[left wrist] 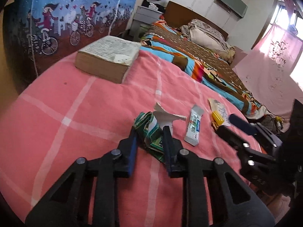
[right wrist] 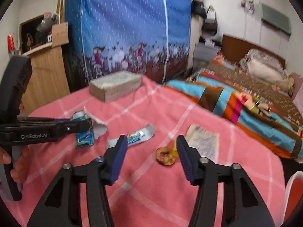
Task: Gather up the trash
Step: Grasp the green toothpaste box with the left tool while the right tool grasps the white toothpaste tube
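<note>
A crumpled green carton (left wrist: 151,138) with a torn white flap lies on the pink checked cloth (left wrist: 75,113). My left gripper (left wrist: 149,129) is shut on it, one pad pressing each side; the right wrist view shows the same grip from the side on the green carton (right wrist: 85,138). My right gripper (right wrist: 151,138) stands open over a brown dried ring of peel (right wrist: 165,158) and a yellow scrap (right wrist: 175,152), its pads apart from the ring. A white and blue wrapper (right wrist: 132,137) lies between the two grippers. A printed paper packet (right wrist: 204,141) lies just beyond the right finger.
A thick old book (left wrist: 108,56) lies at the far side of the cloth. A bed with a colourful quilt (left wrist: 208,60) runs along the right. A blue printed wardrobe cover (right wrist: 132,28) stands behind. A red and white plastic object (right wrist: 295,189) sits at the lower right.
</note>
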`<act>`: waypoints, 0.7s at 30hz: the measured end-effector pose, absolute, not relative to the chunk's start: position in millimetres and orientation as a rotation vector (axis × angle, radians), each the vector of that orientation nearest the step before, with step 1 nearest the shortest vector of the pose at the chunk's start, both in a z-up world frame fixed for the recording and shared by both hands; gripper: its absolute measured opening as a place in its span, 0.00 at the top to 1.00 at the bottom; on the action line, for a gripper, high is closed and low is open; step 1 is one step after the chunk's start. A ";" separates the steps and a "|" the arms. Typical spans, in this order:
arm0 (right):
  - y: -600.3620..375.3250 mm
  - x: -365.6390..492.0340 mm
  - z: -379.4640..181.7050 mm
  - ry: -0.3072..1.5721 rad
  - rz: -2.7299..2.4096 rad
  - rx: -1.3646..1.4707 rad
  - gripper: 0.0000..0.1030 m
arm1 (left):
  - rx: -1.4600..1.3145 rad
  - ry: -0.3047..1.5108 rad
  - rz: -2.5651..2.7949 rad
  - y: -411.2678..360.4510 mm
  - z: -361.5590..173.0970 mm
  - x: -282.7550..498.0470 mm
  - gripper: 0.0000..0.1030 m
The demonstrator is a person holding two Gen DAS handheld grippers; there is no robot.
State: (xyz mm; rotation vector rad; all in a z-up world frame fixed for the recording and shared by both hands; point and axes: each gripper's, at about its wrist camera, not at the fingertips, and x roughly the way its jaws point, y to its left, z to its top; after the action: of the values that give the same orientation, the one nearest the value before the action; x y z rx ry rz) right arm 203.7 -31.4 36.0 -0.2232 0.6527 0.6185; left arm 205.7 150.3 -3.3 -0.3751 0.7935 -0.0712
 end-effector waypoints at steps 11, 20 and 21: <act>-6.2 228.3 26.9 0.849 0.653 -0.129 0.59 | -0.367 0.799 -0.123 161.6 1.3 200.8 0.57; 17.2 237.6 21.2 0.901 0.625 -0.204 0.58 | -0.398 0.799 -0.128 167.9 -2.4 200.8 0.57; 19.9 236.0 21.3 0.895 0.626 -0.226 0.58 | -0.398 0.800 -0.128 167.9 -2.6 200.5 0.57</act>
State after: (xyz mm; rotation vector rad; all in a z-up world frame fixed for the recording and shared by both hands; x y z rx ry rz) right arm 236.0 19.9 21.3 -0.2259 0.8950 0.6258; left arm 200.5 167.9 -2.6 -0.3983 0.7995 -0.1276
